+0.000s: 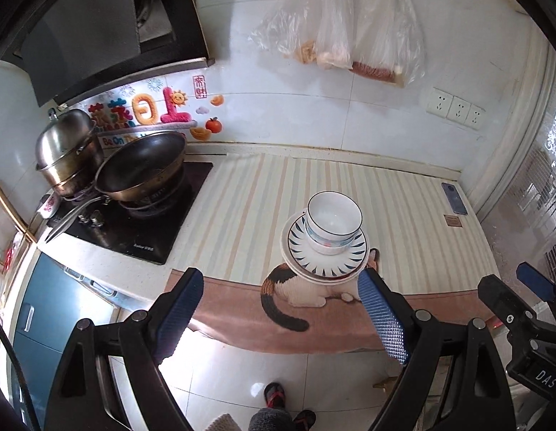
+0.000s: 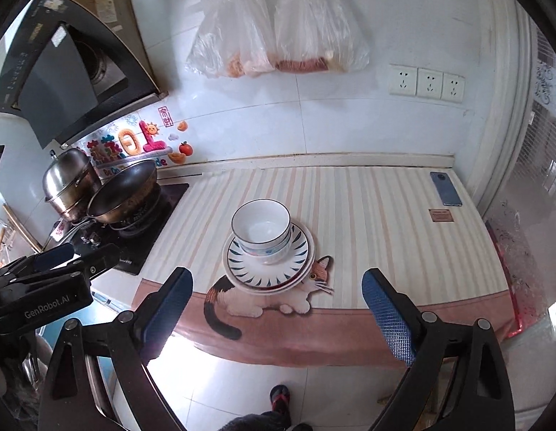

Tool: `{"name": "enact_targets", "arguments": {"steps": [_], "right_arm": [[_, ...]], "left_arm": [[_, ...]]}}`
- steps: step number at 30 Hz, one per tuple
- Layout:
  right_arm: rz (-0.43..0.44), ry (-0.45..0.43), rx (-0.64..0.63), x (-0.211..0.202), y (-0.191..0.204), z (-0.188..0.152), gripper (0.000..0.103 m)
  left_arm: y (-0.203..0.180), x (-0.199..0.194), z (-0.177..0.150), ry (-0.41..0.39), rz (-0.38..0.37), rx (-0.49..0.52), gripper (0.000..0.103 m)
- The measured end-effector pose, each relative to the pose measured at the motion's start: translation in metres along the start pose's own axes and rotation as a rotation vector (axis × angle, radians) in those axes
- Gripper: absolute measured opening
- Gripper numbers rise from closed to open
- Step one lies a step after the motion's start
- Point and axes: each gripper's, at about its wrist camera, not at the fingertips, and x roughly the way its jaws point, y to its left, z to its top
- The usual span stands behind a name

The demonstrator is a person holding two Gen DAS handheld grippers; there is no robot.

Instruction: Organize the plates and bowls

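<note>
Two nested white bowls [image 1: 333, 215] with dark rims stand on a stack of plates [image 1: 303, 251]. The top plate has blue dashes round its rim. The stack sits on the striped cat-print mat [image 1: 242, 197], near the counter's front edge. My left gripper [image 1: 281, 309] hangs open above and in front of the counter, well short of the stack, with nothing between its blue pads. In the right wrist view the bowls [image 2: 260, 222] and plates [image 2: 299, 248] lie ahead of my right gripper [image 2: 278, 309], which is also wide open, empty and clear of them.
A gas hob at the left carries a dark wok [image 1: 141, 168] and a steel pot [image 1: 68, 147] under a range hood. Plastic bags [image 1: 335, 36] hang on the tiled wall. A phone [image 1: 454, 197] lies at the counter's far right. A sandalled foot [image 1: 274, 393] stands on the floor below.
</note>
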Motion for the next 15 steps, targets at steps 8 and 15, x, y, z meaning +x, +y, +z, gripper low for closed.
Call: {"name": "enact_targets", "arguments": {"steps": [8, 15], "right_arm": [[0.009, -0.061, -0.02, -0.067, 0.024, -0.027, 0.098], [-0.013, -0.117, -0.023, -0.104, 0.042, -0.042, 0.098]], "left_arm": [[0.016, -0.053, -0.025, -0.075, 0.021, 0.005, 0.103], [0.025, -0.073, -0.039, -0.112, 0.008, 0.006, 0.103]]}}
